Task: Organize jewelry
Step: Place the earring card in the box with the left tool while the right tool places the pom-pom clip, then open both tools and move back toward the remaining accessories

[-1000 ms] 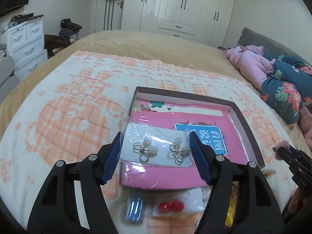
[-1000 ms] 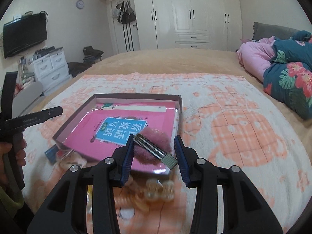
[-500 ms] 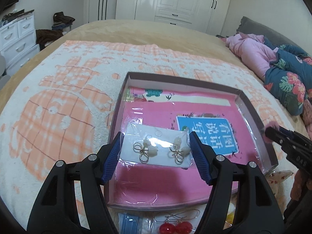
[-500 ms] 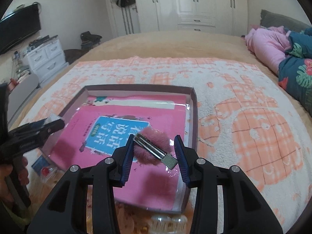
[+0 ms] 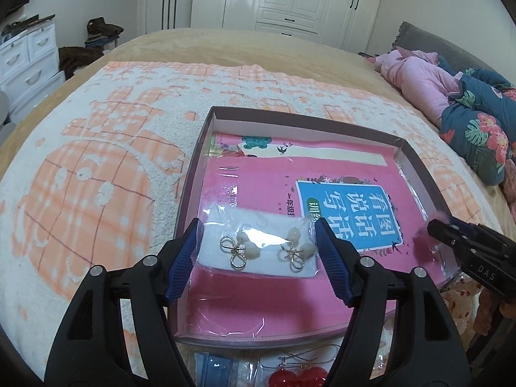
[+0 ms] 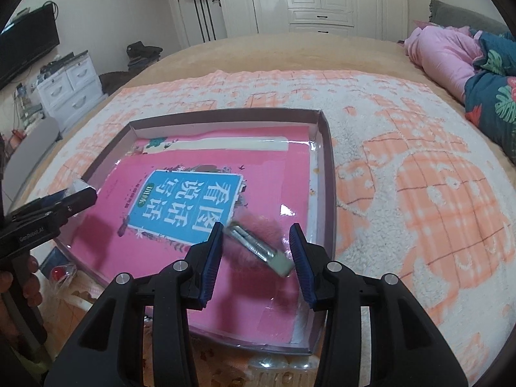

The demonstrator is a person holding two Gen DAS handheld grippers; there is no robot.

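Note:
My left gripper [image 5: 258, 245] hangs over the near left part of a shallow brown box [image 5: 290, 113]. Its jaws are opening, and a clear bag with two gold bow earrings [image 5: 264, 251] on a white card still spans them, touching both pads. My right gripper [image 6: 256, 248] is shut on a fluffy pink hair clip [image 6: 258, 242] with a metal bar, low over the box's near right part [image 6: 325, 161]. The clip looks blurred. The right gripper's tip [image 5: 451, 235] also shows at the right of the left wrist view.
A pink book with a blue label [image 5: 348, 213] fills the box on a white and orange blanket [image 5: 96, 177]. Bagged red earrings [image 5: 296, 377] and a blue item [image 5: 213, 371] lie at the near rim. Bedding [image 6: 483, 71] is piled far right; drawers [image 6: 67, 87] stand left.
Both grippers have come forward and down, from the box's near edge to over its inside, each with its item. The left jaws have widened slightly.

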